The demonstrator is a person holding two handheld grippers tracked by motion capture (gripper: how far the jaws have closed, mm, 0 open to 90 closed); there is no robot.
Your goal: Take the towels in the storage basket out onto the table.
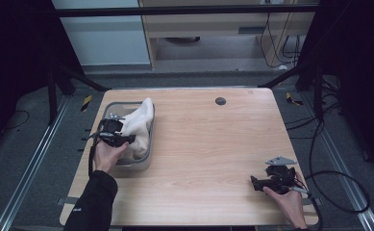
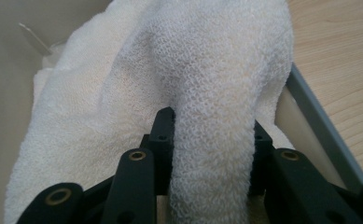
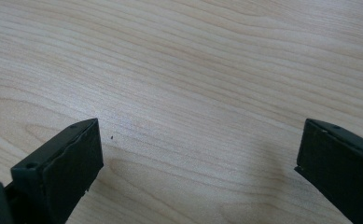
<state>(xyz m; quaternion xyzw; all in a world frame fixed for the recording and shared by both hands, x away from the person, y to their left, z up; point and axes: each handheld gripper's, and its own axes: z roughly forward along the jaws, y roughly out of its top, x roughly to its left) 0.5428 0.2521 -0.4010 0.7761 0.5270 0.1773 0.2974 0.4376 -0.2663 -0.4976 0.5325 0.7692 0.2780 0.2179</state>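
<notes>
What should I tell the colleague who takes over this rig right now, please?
Left gripper: shut on a fold of the white towel, over the grey basket at the table's left.
Right gripper: open, holding nothing, low over bare wooden table near its front right corner.
Towel: mostly in the basket, one end draped over the basket's far right rim.
Done: the towel is gripped.
Left: whether it goes in or comes out cannot be told; the draped end probably needs handling next.

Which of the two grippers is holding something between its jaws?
The left gripper: its jaws pinch a fold of the white towel at the grey basket. The right gripper is open over bare table.
</notes>
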